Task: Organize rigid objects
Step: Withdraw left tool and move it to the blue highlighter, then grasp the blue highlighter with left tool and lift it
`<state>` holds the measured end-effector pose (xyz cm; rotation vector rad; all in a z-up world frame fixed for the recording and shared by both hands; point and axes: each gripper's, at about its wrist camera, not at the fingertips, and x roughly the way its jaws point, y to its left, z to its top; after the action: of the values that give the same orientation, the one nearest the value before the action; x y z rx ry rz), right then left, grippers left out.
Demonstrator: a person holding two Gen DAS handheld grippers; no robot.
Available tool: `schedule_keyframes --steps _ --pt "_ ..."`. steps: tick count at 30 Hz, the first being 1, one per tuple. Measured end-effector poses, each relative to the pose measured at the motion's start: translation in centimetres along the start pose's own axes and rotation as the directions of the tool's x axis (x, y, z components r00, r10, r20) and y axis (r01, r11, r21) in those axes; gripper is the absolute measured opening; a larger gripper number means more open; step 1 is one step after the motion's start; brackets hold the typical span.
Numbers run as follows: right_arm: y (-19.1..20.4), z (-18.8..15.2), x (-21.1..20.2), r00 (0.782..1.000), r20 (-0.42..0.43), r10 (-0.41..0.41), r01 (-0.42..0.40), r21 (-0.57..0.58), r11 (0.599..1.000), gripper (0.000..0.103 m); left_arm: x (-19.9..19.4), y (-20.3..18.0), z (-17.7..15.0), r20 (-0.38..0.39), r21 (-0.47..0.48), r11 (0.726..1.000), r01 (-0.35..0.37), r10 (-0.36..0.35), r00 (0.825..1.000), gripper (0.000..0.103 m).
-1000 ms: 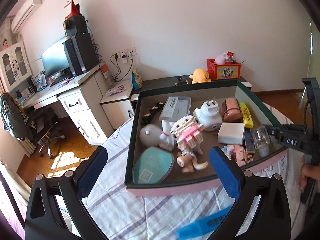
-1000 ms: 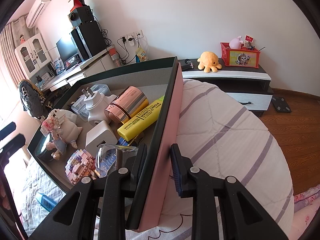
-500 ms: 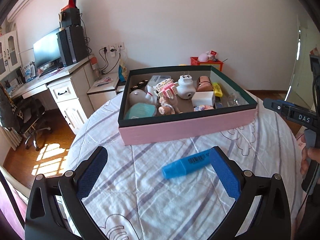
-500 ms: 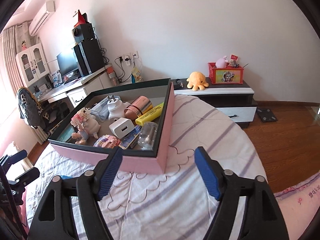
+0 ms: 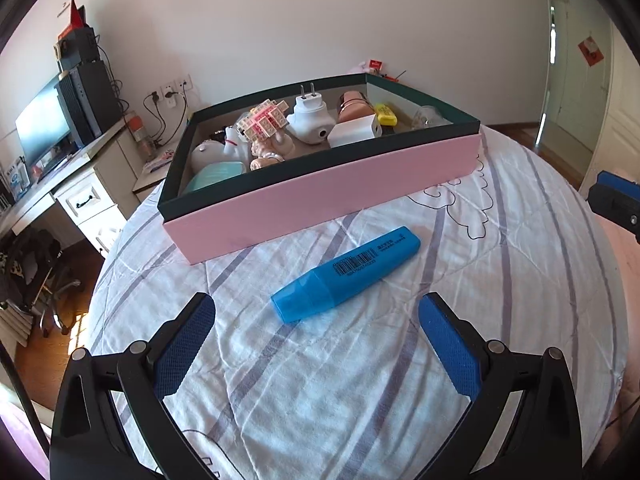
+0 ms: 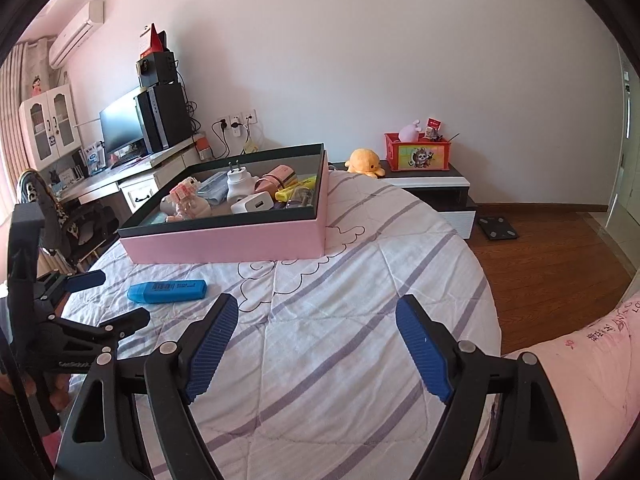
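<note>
We see the blue highlighter lying flat on the striped quilt, just in front of the pink box, apart from it and the only loose item outside. The box is already packed: white plug adapter, white charger cube, yellow highlighter, block-brick figure, teal oval case.

Left gripper: jaws wide apart, nothing between the pads, highlighter lying just ahead of the gap and skewed across it. Right gripper: jaws spread and opening a touch wider, empty, only quilt under them, well off to the side of the box.

Our read: the next step is a left pick of the blue highlighter, then a drop into the box.

Risks we flag:
- The highlighter sits diagonal to the jaw line. Closing without turning the wrist could pinch it at a corner, so it pivots or squirts out.
- The soft quilt gives. Pads coming in low could snag fabric and lift cloth with the pen.
- The cap end is smooth and tapered, so a grip there could slip. The barcode body looks the safer hold.
- The box is crowded. We see free floor only partly, so a drop could land on the brick figure or tip the upright plug adapter.
- The near box wall stands tall, and a low carry could bump it and shove the box.
</note>
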<state>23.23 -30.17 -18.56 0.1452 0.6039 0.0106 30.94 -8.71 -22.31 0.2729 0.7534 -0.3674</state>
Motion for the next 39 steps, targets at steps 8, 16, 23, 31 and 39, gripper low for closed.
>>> schedule_keyframes --steps 8,16,23,31,39 --pt "-0.7 -0.1 0.7 0.999 -0.032 -0.029 0.028 -0.01 1.0 0.083 3.3 0.2 1.7 -0.083 0.044 0.998 0.055 -0.051 0.995 0.102" --pt "-0.8 -0.4 1.6 0.997 -0.063 -0.042 0.042 -0.008 0.999 0.083 3.9 -2.1 2.2 -0.102 0.108 0.987 0.12 -0.109 0.989 0.04" --pt "-0.1 -0.1 2.6 0.996 -0.082 -0.026 0.024 -0.025 0.999 0.083 1.9 -1.8 0.9 -0.083 0.031 0.992 0.118 -0.116 0.99 0.027" --pt "0.2 0.4 3.5 0.996 -0.091 -0.007 0.003 -0.047 0.999 0.083 -1.4 2.8 -2.5 -0.092 -0.208 0.976 -0.069 0.05 0.994 0.027" --pt "0.6 2.9 4.5 0.998 -0.063 0.017 -0.021 -0.061 0.998 0.083 -3.0 5.8 -1.4 -0.045 -0.262 0.955 -0.138 0.131 0.99 0.027"
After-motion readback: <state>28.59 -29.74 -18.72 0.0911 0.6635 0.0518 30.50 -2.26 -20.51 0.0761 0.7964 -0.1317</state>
